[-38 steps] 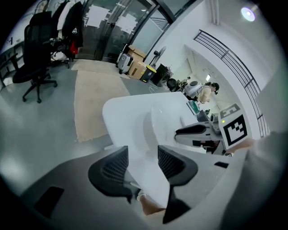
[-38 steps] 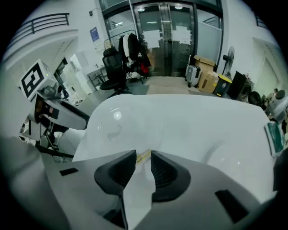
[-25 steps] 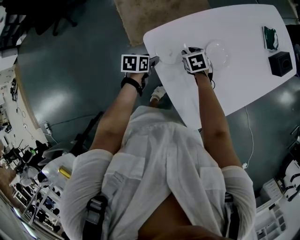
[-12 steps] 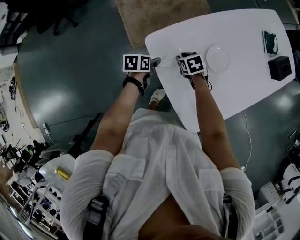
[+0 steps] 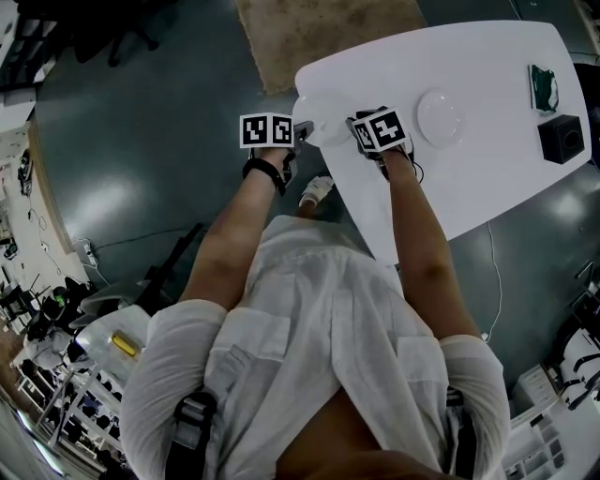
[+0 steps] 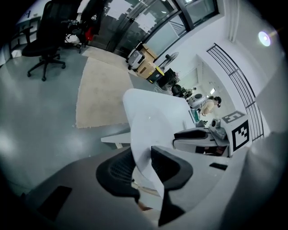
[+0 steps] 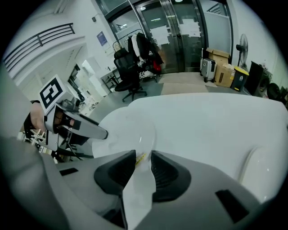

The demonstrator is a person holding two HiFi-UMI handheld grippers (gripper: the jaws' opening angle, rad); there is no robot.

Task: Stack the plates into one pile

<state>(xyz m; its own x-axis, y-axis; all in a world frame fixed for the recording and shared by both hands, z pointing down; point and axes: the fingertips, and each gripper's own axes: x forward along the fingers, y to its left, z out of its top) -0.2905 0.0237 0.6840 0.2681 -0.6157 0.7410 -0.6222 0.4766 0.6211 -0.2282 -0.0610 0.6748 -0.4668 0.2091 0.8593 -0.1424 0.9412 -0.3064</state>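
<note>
A white plate [image 5: 323,120] sits at the near left corner of the white table [image 5: 469,178], jutting over its edge. My left gripper [image 5: 300,131] holds the plate's left rim from off the table. Its jaws have just been closing, and the rim [image 6: 148,130] runs between the pads of this gripper [image 6: 144,164]. My right gripper [image 5: 361,131] grips the opposite rim; its jaws have just been closing too, with the plate [image 7: 121,130] pinched in the right gripper [image 7: 143,168]. A second white plate [image 5: 439,117] lies further right on the table.
A black box [image 5: 562,127] and a green object [image 5: 542,77] stand at the table's far right end. A beige rug [image 5: 319,23] lies on the floor beyond the table. An office chair [image 6: 45,40] stands further off.
Both grippers and the plate between them have shifted left towards the table's corner, and the plate now overhangs the edge. The left gripper has closed onto the rim.
</note>
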